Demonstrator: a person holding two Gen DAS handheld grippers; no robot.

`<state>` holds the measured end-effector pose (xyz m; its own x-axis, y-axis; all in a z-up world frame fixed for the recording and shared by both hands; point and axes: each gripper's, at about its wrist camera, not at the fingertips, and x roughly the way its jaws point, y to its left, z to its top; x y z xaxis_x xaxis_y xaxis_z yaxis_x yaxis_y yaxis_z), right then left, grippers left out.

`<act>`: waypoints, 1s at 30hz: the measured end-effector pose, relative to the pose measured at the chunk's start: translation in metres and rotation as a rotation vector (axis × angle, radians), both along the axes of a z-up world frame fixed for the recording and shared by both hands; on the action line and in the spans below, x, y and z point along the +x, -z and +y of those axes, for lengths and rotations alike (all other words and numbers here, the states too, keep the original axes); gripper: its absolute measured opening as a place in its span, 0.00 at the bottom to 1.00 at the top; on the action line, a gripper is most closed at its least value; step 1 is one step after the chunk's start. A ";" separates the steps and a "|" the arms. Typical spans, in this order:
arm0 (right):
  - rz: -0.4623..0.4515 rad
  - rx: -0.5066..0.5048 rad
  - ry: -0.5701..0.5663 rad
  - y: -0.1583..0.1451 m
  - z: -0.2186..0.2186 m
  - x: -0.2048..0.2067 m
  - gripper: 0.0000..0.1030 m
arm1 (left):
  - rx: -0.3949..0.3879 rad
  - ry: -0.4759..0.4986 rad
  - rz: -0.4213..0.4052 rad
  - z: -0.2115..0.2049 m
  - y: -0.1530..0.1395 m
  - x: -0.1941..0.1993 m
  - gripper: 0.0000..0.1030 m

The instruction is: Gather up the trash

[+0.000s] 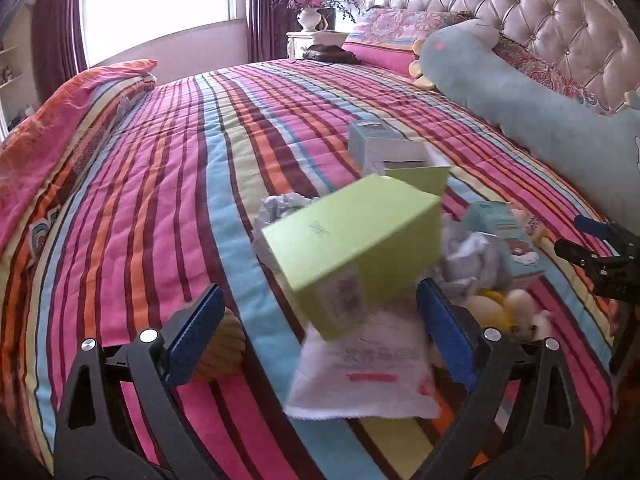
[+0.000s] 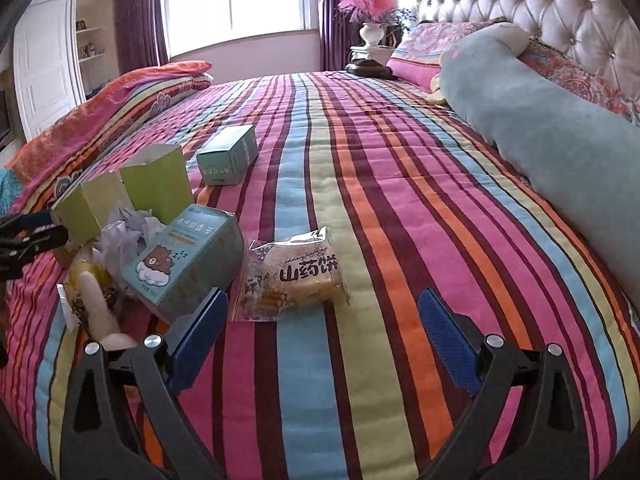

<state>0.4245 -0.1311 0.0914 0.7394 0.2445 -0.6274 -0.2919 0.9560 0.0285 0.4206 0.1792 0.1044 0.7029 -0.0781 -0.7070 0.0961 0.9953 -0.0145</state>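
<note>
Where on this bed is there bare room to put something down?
The striped bedspread is bare between the snack packet and the long blue plush toy, and from the small teal box up to the pillows. It is crowded around the green box, crumpled paper and bear carton.

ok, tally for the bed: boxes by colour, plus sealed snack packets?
Green boxes: 2
Teal boxes: 2
Snack packet: 1
Total: 5
</note>
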 end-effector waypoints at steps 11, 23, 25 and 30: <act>0.013 0.018 -0.025 0.004 0.008 0.027 0.89 | -0.036 0.108 -0.019 -0.009 0.011 0.042 0.94; 0.031 -0.018 -0.052 0.008 0.012 0.041 0.89 | -0.256 -0.069 0.026 0.004 0.015 0.042 0.92; 0.041 -0.017 -0.055 0.009 0.012 0.043 0.89 | -0.253 -0.066 0.033 0.002 0.017 0.037 0.91; 0.113 -0.039 -0.086 0.019 0.021 0.056 0.89 | -0.260 -0.068 0.037 0.002 0.018 0.023 0.89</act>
